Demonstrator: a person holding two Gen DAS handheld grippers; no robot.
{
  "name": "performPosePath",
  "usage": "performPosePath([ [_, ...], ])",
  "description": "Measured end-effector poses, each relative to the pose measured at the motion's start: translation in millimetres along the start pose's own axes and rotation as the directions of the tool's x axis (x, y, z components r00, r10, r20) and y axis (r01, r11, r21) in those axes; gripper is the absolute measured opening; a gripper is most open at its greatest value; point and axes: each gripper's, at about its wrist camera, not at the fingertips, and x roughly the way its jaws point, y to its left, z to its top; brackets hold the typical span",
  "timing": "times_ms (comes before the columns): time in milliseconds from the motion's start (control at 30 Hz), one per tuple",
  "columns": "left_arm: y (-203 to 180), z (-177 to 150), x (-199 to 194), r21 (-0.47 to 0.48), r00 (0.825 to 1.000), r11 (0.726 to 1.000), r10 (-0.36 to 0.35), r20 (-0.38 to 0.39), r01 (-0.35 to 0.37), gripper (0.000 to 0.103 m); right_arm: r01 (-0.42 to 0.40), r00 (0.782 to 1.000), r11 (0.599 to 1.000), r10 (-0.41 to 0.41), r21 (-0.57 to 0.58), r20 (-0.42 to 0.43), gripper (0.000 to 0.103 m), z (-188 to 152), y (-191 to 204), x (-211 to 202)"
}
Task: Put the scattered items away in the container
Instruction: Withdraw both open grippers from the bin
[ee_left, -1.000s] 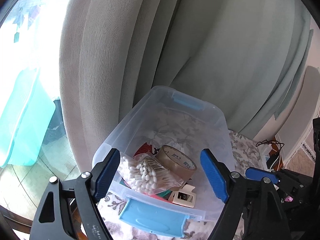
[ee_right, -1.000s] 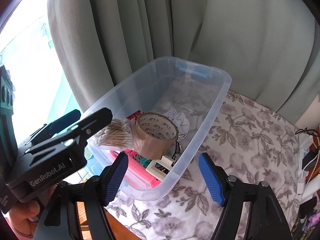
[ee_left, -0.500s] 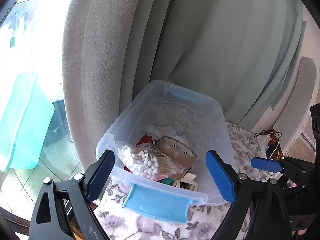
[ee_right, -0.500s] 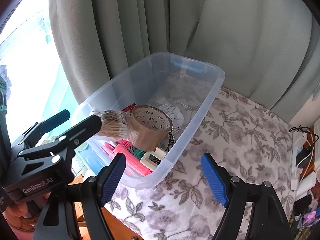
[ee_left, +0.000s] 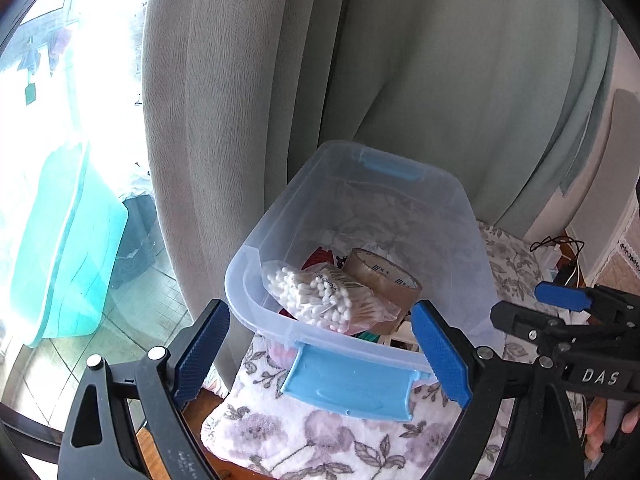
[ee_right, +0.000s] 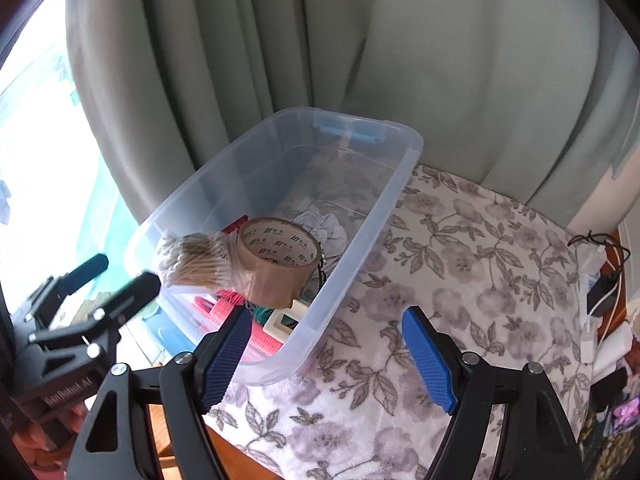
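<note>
A grey-green curtain [ee_right: 440, 60] hung behind a table spread with a flowered cloth [ee_right: 460, 264]; a bright window [ee_left: 60, 120] lay to the left. The clear bin [ee_right: 384, 216] stood on the cloth against the curtain, a blue latch [ee_left: 348, 384] at its near end. Inside lay a bag of swabs [ee_left: 320, 296] leaning on a tape roll [ee_right: 276, 264], with pink combs [ee_right: 224, 312] and a white rag [ee_right: 324, 228] beneath and beside. Cables and chargers [ee_right: 600, 280] crowded the table's right edge.

The left gripper [ee_left: 320, 354] stood spread and empty before the bin's near end. The right gripper [ee_right: 324, 356] was likewise spread and empty at the bin's corner.

Compared with a second before, the left gripper had drawn back from over the swabs to outside the rim, its fingers wider.
</note>
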Motion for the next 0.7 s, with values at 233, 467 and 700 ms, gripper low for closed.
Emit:
performPosePath([
  [233, -3.3, -3.4, 6.4, -0.003, 1.0, 1.0, -0.002, -0.025, 0.002, 0.093, -0.015, 1.0, 1.0, 0.014, -0.017, -0.003, 0.081, 0.0, 5.1, -0.5],
  [467, 1.7, -6.2, 8.1, -0.028, 0.999, 1.0, -0.007, -0.034, 0.006, 0.093, -0.034, 0.999, 0.998, 0.034, -0.052, -0.002, 0.081, 0.7, 12.9, -1.8],
  [700, 6.4, -9.7, 4.1, -0.046, 1.0, 0.999, -0.009, -0.022, 0.008, 0.093, -0.042, 0.999, 0.998, 0.042, -0.056, 0.003, 0.081, 1.1, 14.6, -3.3],
])
